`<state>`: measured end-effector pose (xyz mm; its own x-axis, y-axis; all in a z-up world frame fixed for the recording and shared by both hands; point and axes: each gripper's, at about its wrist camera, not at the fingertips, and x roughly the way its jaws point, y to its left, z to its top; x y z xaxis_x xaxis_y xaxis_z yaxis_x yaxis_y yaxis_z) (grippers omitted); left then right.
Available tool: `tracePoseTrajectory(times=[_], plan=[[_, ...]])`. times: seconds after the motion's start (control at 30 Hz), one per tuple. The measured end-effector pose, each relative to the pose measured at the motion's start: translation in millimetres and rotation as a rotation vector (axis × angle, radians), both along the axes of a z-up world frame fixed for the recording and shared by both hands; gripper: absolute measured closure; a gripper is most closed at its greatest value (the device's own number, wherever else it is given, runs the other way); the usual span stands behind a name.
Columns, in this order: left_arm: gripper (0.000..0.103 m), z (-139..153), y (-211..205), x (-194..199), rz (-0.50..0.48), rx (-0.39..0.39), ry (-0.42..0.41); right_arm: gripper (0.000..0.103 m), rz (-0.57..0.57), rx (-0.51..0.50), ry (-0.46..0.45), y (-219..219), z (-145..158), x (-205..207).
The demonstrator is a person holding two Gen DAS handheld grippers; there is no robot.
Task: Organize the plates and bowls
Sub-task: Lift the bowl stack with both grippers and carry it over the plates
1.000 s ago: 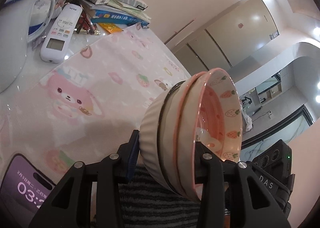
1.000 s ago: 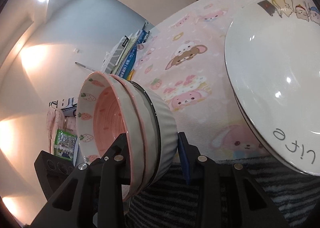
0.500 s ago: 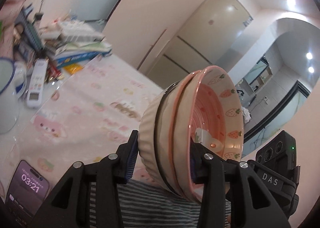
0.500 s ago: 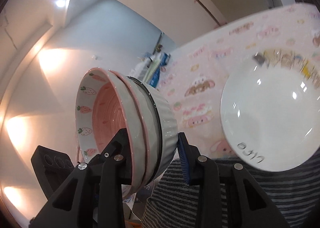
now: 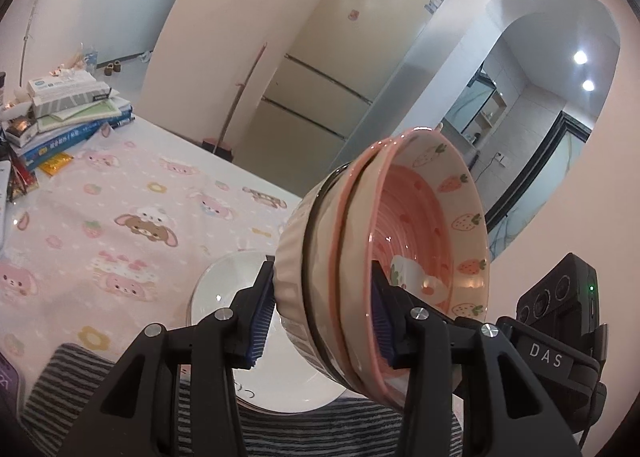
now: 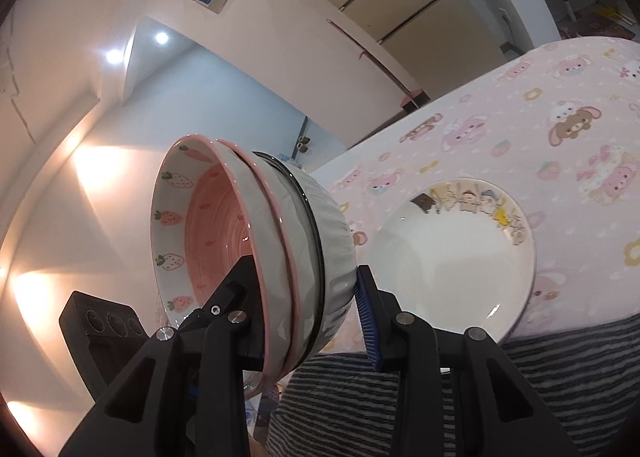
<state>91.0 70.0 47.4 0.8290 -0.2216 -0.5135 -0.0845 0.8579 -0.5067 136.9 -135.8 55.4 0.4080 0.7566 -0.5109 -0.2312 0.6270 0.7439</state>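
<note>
A stack of three nested bowls (image 5: pixel 360 257) hangs tilted on its side above the table, a ribbed white bowl outermost and a pink strawberry-patterned one innermost. My left gripper (image 5: pixel 320 277) is shut on the stack, one pad on the ribbed outside and one inside the pink bowl. From the opposite side, my right gripper (image 6: pixel 304 269) is shut on the same bowl stack (image 6: pixel 280 225) in the same way. Below lies a white plate (image 6: pixel 448 269) with cartoon figures on its rim, partly hidden behind the bowls in the left wrist view as the plate (image 5: pixel 228 277).
A pink cartoon tablecloth (image 5: pixel 120 217) covers the table. A grey striped cloth (image 6: pixel 520 377) lies along the near edge under the plate. Books and boxes (image 5: pixel 68 113) are piled at the far left. A fridge (image 5: pixel 340 69) stands beyond the table.
Both grippers have risen with the bowl stack and drawn back from the table. The plate now looks smaller in the right wrist view and has come into the left wrist view.
</note>
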Motion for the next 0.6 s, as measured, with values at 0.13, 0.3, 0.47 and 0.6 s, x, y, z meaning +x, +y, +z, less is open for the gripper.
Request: tracePoseTrajectory(times=[0.13, 0.3, 0.47, 0.6], plan=[[0.061, -16.7, -9.5, 8.8, -0.010, -0.005, 0.043, 0.066, -0.015, -0.011, 0.037, -10.0, -17.1, 7.9], [0.060, -37.4, -15.6, 17.7, -0.027, -0.005, 0.080, 0.066, -0.027, -0.027, 0.079, -13.2, -37.8, 15.2], [0.057, -57.8, -20.8, 24.3, -0.034, 0.022, 0.097, 0.066, -0.030, -0.048, 0.133, -12.3, -59.0, 21.3], [0.057, -68.4, -20.1, 28.1, -0.037, 0.013, 0.126, 0.066, -0.036, -0.056, 0.159, -10.7, -70.8, 24.7]])
